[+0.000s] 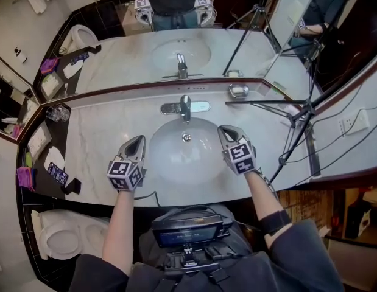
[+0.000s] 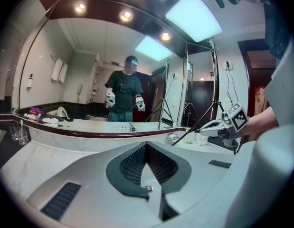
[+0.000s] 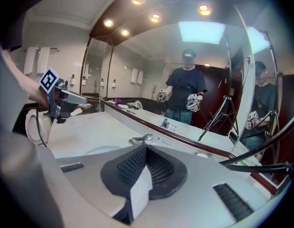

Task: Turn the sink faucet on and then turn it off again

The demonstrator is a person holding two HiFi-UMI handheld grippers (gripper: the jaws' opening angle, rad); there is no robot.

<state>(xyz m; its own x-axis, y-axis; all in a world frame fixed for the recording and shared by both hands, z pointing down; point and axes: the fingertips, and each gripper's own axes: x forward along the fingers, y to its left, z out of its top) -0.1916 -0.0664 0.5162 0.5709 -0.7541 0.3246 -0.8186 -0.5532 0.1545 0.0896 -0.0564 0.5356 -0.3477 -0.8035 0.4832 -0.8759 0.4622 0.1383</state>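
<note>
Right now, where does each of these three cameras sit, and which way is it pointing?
Head view: on the person's head, looking steeply down at sink and faucet; both forearms, left tongs, right tongs show.
Left gripper view: on the left tongs, looking along shut jaws at the mirror; right tongs show.
Right gripper view: on the right tongs, facing faucet and mirror; left tongs show.
Shared: both gripper views catch the person's reflection.

One faucet, one sink, two tongs, one tripod
</note>
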